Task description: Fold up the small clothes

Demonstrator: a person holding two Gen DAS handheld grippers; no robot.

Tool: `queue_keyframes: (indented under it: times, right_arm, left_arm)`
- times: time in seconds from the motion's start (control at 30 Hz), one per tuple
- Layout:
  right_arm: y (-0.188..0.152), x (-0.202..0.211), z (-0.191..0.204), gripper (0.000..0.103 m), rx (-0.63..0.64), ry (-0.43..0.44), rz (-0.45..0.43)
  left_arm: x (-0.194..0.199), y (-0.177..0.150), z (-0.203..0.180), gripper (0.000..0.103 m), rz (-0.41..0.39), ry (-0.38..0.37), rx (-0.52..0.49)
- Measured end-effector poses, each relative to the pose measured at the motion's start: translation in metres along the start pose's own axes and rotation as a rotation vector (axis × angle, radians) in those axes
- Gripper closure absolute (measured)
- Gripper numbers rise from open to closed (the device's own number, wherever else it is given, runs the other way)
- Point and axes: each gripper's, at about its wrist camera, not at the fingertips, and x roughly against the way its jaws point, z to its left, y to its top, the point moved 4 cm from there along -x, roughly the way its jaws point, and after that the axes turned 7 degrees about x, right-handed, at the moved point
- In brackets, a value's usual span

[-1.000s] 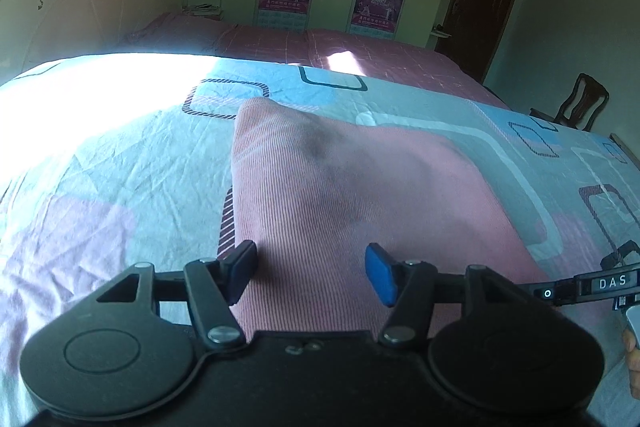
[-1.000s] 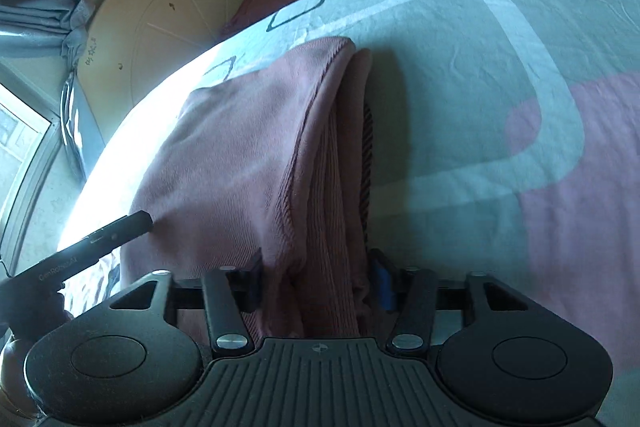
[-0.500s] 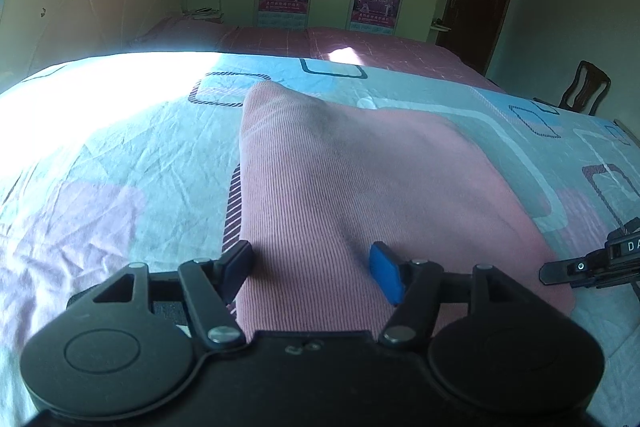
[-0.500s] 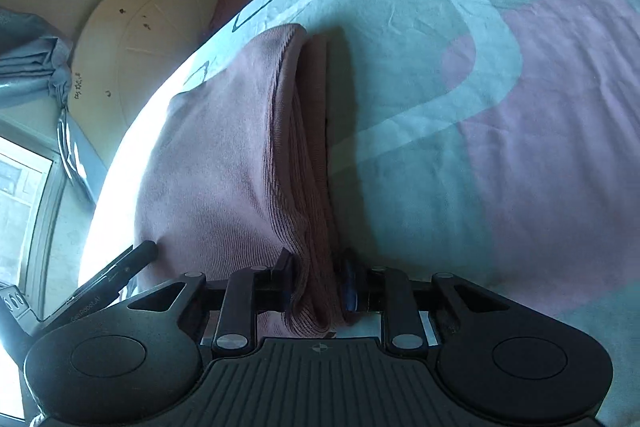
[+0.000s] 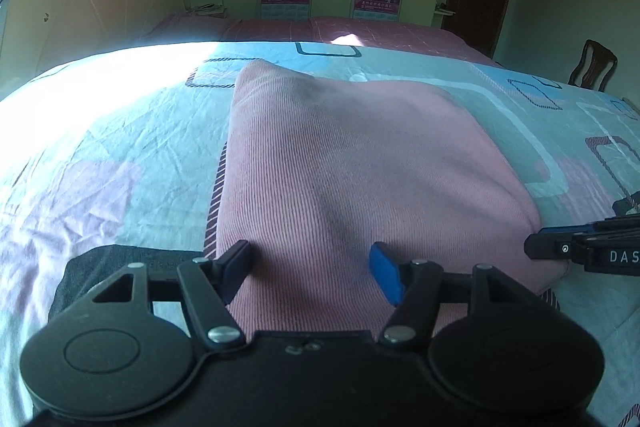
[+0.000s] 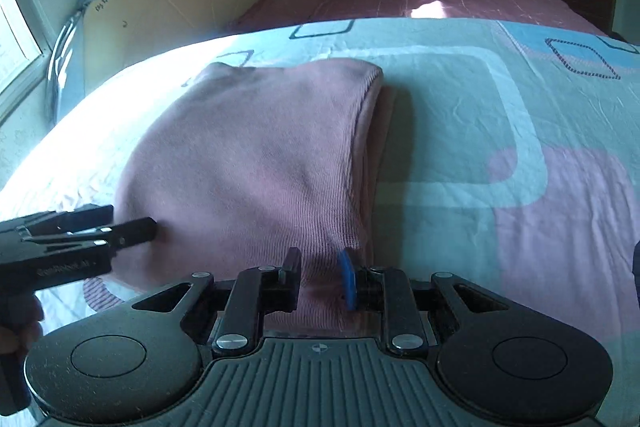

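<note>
Garment: pink ribbed garment [image 5: 360, 179] lies on the patterned bedsheet [image 5: 100, 155], already folded into a thick, roughly square stack; layered edges show along its right side in the right wrist view.
Left gripper [image 5: 312, 267]: jaws wide apart, straddling the near edge of the cloth, no pinch visible.
Right gripper [image 6: 320, 277]: jaws partly closed around the near right corner, where the layers bunch; cloth sits between the pads, but whether they truly clamp it I cannot tell.
Step in hand (judgement): finishing or squaring the fold at the near edge.
Technique: catch all layers at the corner, not only the top one; keep both grippers level and low; draw the edge taut before laying it down.
Risk: lower layers slipping out, stack skewing.
</note>
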Motion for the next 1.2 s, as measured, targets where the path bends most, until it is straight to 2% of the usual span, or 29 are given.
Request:
queue_keyframes:
  times: [0.03, 0.13, 0.27, 0.33, 0.4, 0.47, 0.6, 0.63, 0.7, 0.73, 0.77, 0.87, 1.0, 1.03, 1.07, 1.2]
  right_arm:
    - [0.0, 0.0, -0.001, 0.094, 0.003, -0.012, 0.001]
    - [0.005, 0.003, -0.002, 0.094, -0.035, 0.004, 0.009]
    - [0.023, 0.019, 0.013, 0.094, -0.005, -0.022, -0.094]
    - [0.025, 0.01, 0.018, 0.094, 0.017, -0.05, -0.068]
    - [0.017, -0.01, 0.019, 0.094, 0.022, -0.07, 0.007]
    - [0.009, -0.016, 0.019, 0.094, 0.007, -0.07, 0.018]
    - [0.006, -0.011, 0.022, 0.093, -0.023, -0.077, 0.016]
    - [0.007, -0.009, 0.023, 0.092, -0.033, -0.074, 0.016]
    - [0.008, 0.003, 0.026, 0.075, -0.057, -0.062, 0.001]
    - [0.008, 0.01, 0.028, 0.058, -0.068, -0.059, -0.018]
    - [0.007, 0.02, 0.03, 0.048, -0.078, -0.066, -0.042]
    - [0.005, 0.054, 0.038, 0.047, -0.079, -0.059, -0.091]
    - [0.0, 0.094, 0.048, 0.043, -0.06, -0.016, -0.102]
    - [-0.002, 0.103, 0.05, 0.037, -0.056, -0.004, -0.106]
    - [-0.004, 0.115, 0.052, 0.033, -0.048, 0.0, -0.116]
    - [-0.013, 0.156, 0.061, 0.031, -0.025, 0.009, -0.159]
  left_arm:
    - [0.001, 0.0, 0.0, 0.04, 0.0, 0.002, -0.001]
    - [0.004, 0.002, 0.001, 0.037, 0.005, 0.001, 0.013]
    - [0.006, 0.004, -0.001, 0.022, 0.013, -0.002, 0.024]
    - [0.006, 0.004, -0.002, 0.017, 0.013, 0.008, 0.027]
    - [0.004, 0.004, -0.003, 0.007, 0.025, 0.018, 0.031]
    - [0.002, 0.003, -0.003, 0.0, 0.043, 0.027, 0.037]
    - [0.0, 0.0, -0.001, 0.0, 0.065, 0.08, 0.013]
    - [0.0, -0.001, 0.0, 0.0, 0.07, 0.1, 0.013]
    - [0.003, -0.002, 0.004, 0.0, 0.068, 0.127, 0.021]
    - [0.008, -0.003, 0.005, 0.0, 0.052, 0.142, 0.025]
    - [0.014, -0.002, 0.005, 0.0, 0.036, 0.164, 0.024]
    - [0.038, 0.002, 0.0, 0.0, -0.017, 0.212, -0.02]
    - [0.088, 0.007, -0.006, 0.0, -0.077, 0.175, 0.004]
    - [0.103, 0.008, -0.008, 0.0, -0.093, 0.17, 0.008]
    - [0.117, 0.008, -0.011, 0.0, -0.112, 0.168, 0.003]
    - [0.174, 0.004, -0.026, 0.0, -0.181, 0.156, -0.056]
